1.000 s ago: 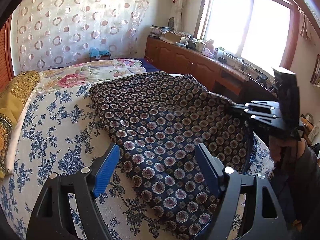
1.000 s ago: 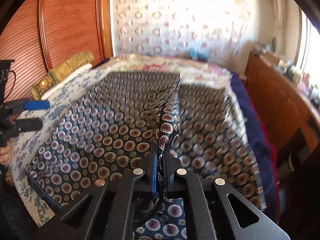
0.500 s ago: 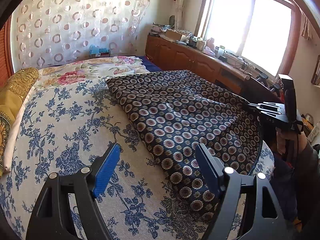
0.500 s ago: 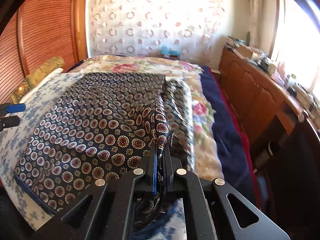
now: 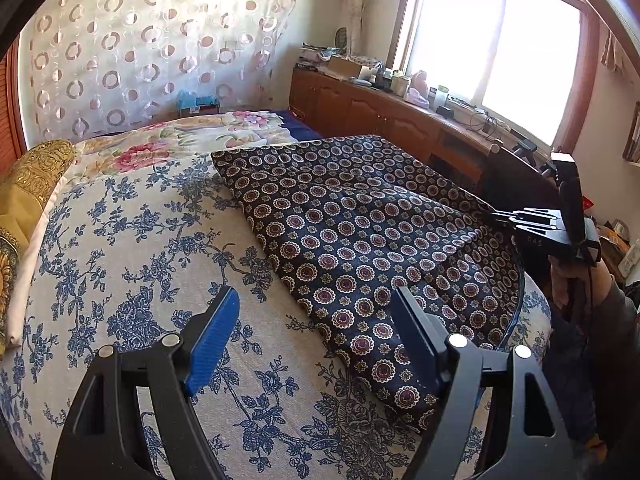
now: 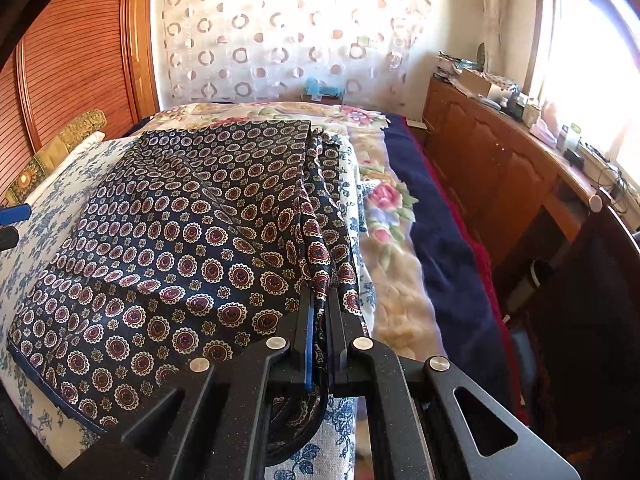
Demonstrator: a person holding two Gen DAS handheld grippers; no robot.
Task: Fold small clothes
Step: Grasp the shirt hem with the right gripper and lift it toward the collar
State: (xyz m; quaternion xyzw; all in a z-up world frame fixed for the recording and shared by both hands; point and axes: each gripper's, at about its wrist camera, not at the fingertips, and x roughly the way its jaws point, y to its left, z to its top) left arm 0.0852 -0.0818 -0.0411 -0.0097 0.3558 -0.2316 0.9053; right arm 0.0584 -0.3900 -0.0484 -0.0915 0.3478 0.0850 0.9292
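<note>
Your right gripper (image 6: 318, 320) has its fingers pinched tight on a bunched edge of the dark patterned cloth (image 6: 180, 216), and that is the only grip on it: your left gripper (image 5: 316, 332) hangs with its fingers spread wide and nothing between them, over the blue-flowered sheet (image 5: 132, 240) just beside the cloth's near edge. The cloth lies on the bed (image 6: 436, 240), spread over the sheet toward your right side, with its far end reaching the pink-flowered quilt (image 5: 180, 140). From the left camera one flap looks laid over the rest, giving a slanted edge across the middle and a second layer showing under it near your right gripper (image 5: 536, 220), so I judge that one fold is roughly in place but not squared. The stretch by your right fingers is rumpled and stands up in a ridge instead of lying flat. What seems left: set that pinched edge down, smooth it, then make at least one more fold to bring the piece to a compact shape, likely with the left gripper taking a corner. Whether the hidden lower layer lies flat I cannot tell. The gold cushion (image 5: 28, 176) at the bed's left sits well apart from the work and should not be in your way
</note>
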